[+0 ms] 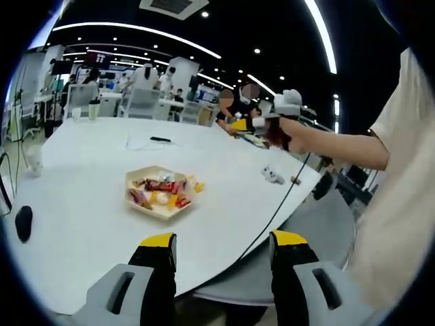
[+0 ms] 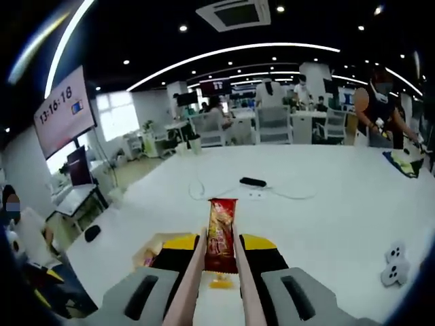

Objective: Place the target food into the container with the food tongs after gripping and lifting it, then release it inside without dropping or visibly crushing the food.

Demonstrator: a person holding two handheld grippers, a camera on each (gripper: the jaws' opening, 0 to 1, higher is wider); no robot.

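Observation:
A hexagonal wooden tray (image 1: 161,192) of wrapped snacks sits on the white table (image 1: 81,204). My left gripper (image 1: 223,239) hovers open and empty over the table's near edge, short of the tray. My right gripper (image 1: 275,112) is held up high at the right of the left gripper view, on the person's arm. In the right gripper view, that gripper (image 2: 221,243) is shut on pale pink food tongs (image 2: 187,292). The tongs pinch a red and orange snack packet (image 2: 221,234), lifted above the table. The tray's corner (image 2: 151,248) shows just left of the jaws, mostly hidden.
A black mouse (image 1: 24,223) lies at the table's left. A black box with a white cable (image 2: 252,182) lies mid-table, and a small white object (image 1: 273,175) lies near the right edge. People and chairs stand beyond the far side. The table edge curves close under my left gripper.

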